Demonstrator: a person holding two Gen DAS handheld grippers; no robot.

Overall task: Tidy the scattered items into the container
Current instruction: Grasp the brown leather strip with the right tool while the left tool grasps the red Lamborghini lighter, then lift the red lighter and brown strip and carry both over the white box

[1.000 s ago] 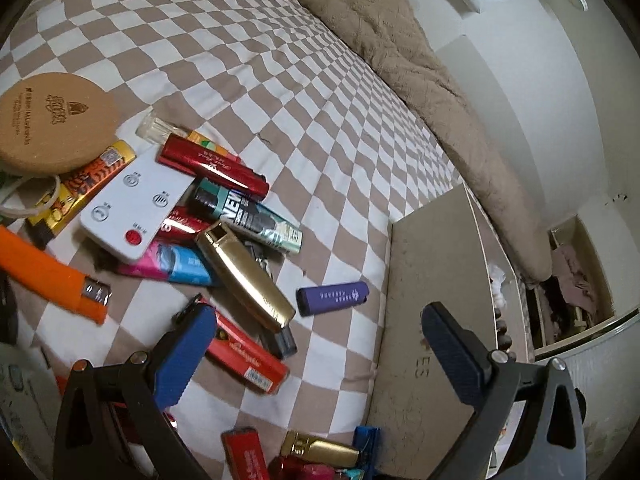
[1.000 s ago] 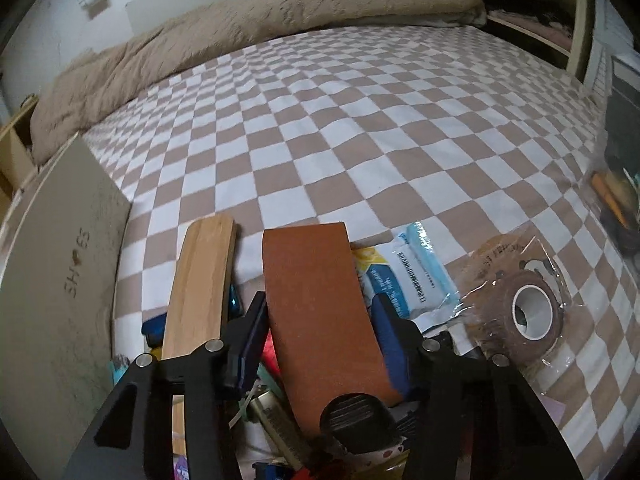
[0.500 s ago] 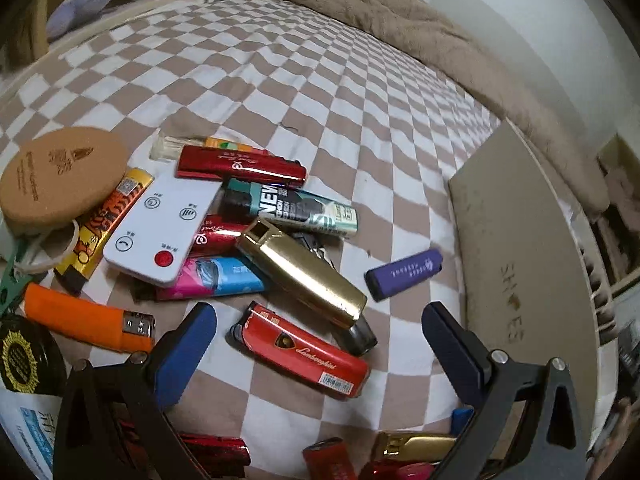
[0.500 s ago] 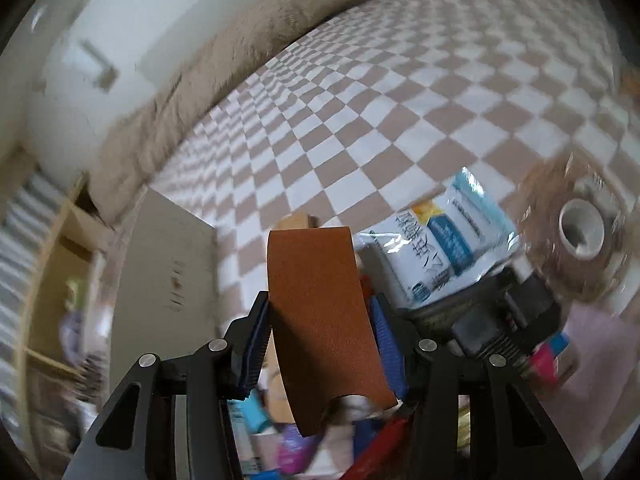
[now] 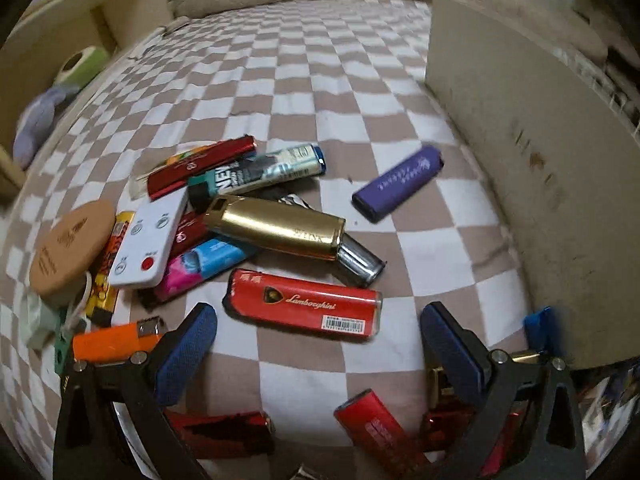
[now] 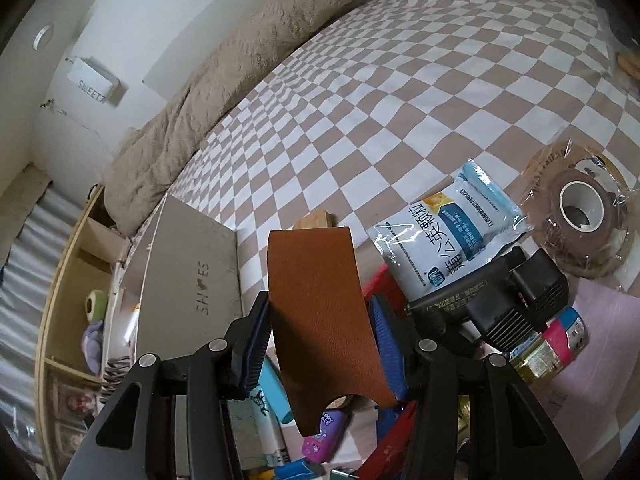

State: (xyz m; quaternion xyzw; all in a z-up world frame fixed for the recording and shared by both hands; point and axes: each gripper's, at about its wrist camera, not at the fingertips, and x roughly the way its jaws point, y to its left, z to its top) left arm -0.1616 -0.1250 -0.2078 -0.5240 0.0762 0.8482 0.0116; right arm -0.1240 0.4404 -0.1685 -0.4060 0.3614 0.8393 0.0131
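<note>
In the left wrist view my left gripper [image 5: 316,344] is open above the checkered bedspread, just short of a red lighter [image 5: 304,304] lettered in gold. Beyond that lie a gold lighter [image 5: 280,228], a purple lighter [image 5: 398,182], a white remote [image 5: 150,240] and several more lighters. The grey container [image 5: 532,184] stands at the right. In the right wrist view my right gripper [image 6: 320,332] is shut on a brown leather strip [image 6: 324,312], held above a heap of small items. The grey container [image 6: 192,280] marked SHOES lies to its left.
A cork coaster [image 5: 70,248] and an orange lighter [image 5: 112,340] lie at the left. A white sachet [image 6: 448,236], a wrapped tape roll [image 6: 580,208] and a black plug [image 6: 504,296] sit right of the strip. A beige blanket [image 6: 240,52] and a wooden shelf [image 6: 68,280] border the bed.
My left gripper rolled and sank toward the lighters, so the red one now lies just ahead of its open jaws. My right gripper rolled and shifted while keeping the leather strip.
</note>
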